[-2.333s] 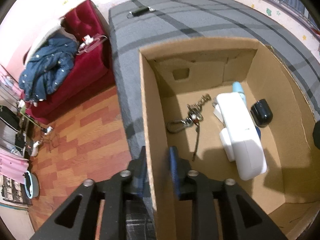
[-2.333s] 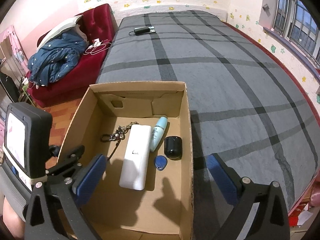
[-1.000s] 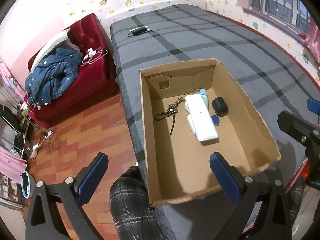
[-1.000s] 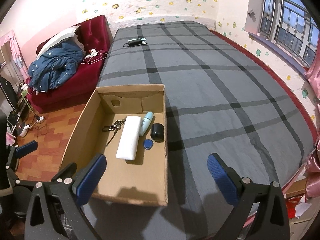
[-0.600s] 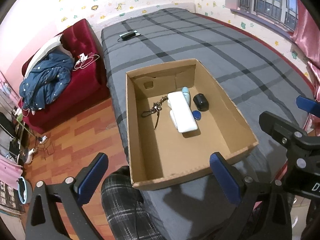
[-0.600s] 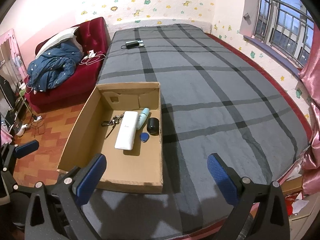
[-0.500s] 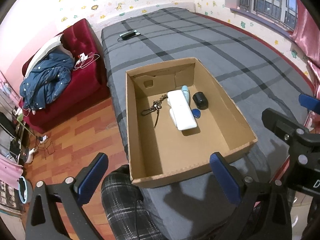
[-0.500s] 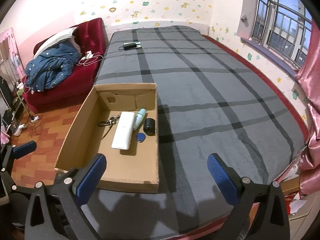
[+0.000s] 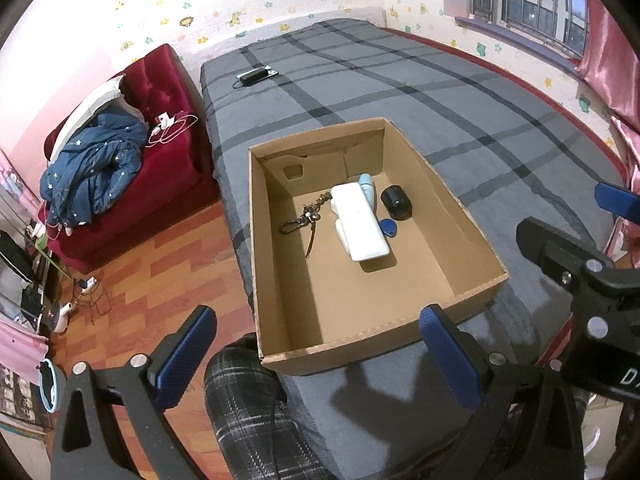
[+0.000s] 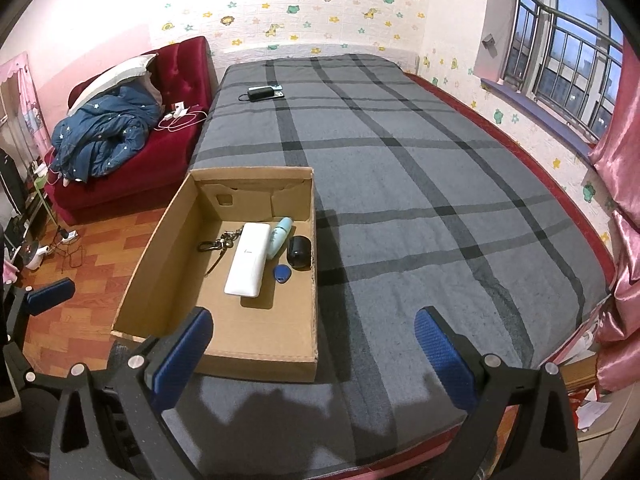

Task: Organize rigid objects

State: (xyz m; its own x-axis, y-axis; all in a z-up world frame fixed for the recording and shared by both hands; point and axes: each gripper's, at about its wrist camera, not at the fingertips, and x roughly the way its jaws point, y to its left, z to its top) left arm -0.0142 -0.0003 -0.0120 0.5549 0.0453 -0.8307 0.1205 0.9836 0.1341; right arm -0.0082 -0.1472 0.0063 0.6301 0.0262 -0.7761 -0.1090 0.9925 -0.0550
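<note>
Left gripper (image 9: 316, 354) is spread wide and carries nothing, held high above the near end of the cardboard box (image 9: 464, 200). Right gripper (image 10: 312, 346) is likewise spread wide and empty, above the near edge of the bed (image 10: 420, 184), just right of the box. Neither touches anything.

Box sits on the bed's near-left corner, flaps open, and holds five rigid items grouped toward the far end:
- key bunch with carabiner (image 10: 218, 245), leftmost
- white power bank (image 10: 248, 259), centre, lying flat; the left wrist view shows a second white piece partly under it, can't tell what
- light-blue bottle (image 10: 279, 237), lying down, touching the power bank's right side
- black rounded case (image 10: 300, 252), against the right wall
- blue key fob (image 10: 283, 274), just in front of the case

Near half of the box floor is bare.

Judgement: the collecting looks essentially done. With both grippers empty and clear of the box, this reads as the end of the run or a pause between picks. Only loose thing on the bed is a dark flat device with a cable (image 10: 264, 92) at the far end, well apart from the box; can't tell whether it belongs to the task. Nothing else on the blanket needs moving. Clutter on the red sofa (image 10: 132, 152) looks out of scope.
</note>
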